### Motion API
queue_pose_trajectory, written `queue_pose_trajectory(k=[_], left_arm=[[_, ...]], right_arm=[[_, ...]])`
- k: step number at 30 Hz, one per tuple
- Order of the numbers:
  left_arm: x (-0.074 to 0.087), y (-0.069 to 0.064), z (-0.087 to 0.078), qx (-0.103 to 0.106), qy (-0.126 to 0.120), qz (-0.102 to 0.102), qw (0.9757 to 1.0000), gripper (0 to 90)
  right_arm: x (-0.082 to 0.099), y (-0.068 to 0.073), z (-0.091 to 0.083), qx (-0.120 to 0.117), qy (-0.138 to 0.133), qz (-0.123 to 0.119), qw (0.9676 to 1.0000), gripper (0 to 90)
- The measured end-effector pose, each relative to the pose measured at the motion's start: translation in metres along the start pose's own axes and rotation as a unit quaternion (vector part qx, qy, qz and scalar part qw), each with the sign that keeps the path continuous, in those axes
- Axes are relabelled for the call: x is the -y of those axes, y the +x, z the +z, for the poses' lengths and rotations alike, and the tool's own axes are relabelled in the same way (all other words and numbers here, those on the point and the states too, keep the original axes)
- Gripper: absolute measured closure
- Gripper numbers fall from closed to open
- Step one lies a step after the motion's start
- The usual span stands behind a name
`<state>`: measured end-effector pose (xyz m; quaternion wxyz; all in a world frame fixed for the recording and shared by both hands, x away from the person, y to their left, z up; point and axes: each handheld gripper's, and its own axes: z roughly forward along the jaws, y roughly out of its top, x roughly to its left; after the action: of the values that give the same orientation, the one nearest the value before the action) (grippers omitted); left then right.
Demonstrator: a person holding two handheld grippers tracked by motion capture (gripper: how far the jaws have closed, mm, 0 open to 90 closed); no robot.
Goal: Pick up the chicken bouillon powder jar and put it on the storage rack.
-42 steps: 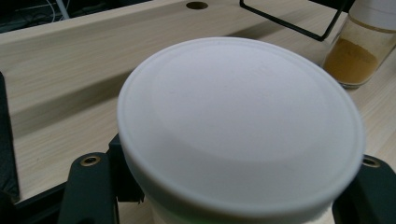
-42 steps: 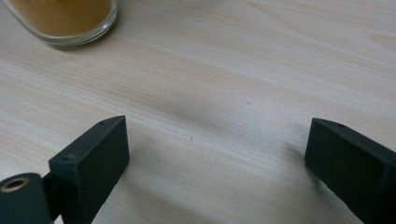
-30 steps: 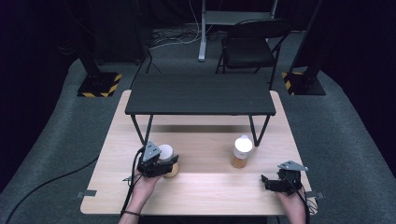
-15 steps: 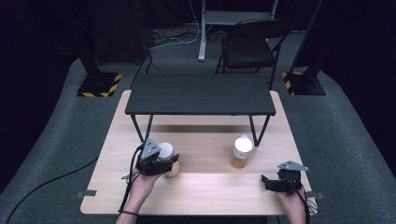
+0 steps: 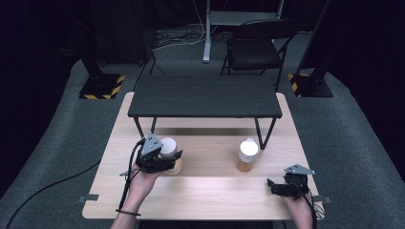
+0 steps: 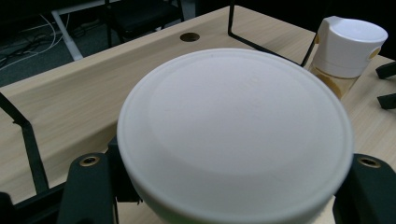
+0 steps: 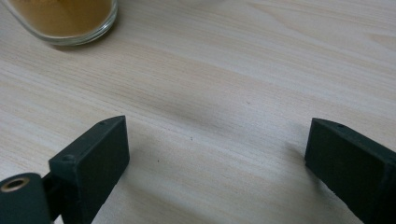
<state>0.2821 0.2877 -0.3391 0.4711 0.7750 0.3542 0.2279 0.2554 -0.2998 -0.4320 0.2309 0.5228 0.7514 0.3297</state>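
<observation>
High view first, nearest edge of the wooden table [image 5: 200, 191]: the right gripper [image 5: 276, 186] sits low by the front right corner, hand behind it, jaws spread wide with nothing but bare wood between them (the right gripper view confirms it, plain tabletop between the two black jaws). Across on the left, the left gripper [image 5: 174, 157] is clamped on a white-capped jar [image 5: 168, 148] of amber stuff, and it looks held just above the tabletop, wrist coming in from the front edge, forearm angled up and inward. From the left gripper view that cap [image 6: 233, 135] bulges between the jaws. So the grab looks done; where the jar goes is what's left, I'd judge. A second jar [image 5: 248, 155], same white cap, stands untouched right of centre. Behind both, the black raised shelf [image 5: 205, 97] spans the back of the table, top bare.
</observation>
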Motion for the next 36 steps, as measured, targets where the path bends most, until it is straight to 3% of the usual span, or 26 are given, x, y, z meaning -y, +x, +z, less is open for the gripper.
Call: queue_pose_trajectory(k=[8, 15, 36], left_arm=[[-0.016, 0.002, -0.006, 0.008, -0.01, 0.0, 0.9999, 33.2], [-0.032, 0.001, -0.01, 0.005, -0.013, 0.014, 0.9998, 33.2], [-0.08, 0.011, -0.019, 0.008, -0.021, 0.018, 0.9996, 33.2]], right_arm=[[0.0, 0.0, 0.0, 0.0, 0.0, 0.0, 1.0, 5.5], [0.0, 0.0, 0.0, 0.0, 0.0, 0.0, 1.0, 5.5], [0.0, 0.0, 0.0, -0.001, 0.0, -0.001, 1.0, 5.5]])
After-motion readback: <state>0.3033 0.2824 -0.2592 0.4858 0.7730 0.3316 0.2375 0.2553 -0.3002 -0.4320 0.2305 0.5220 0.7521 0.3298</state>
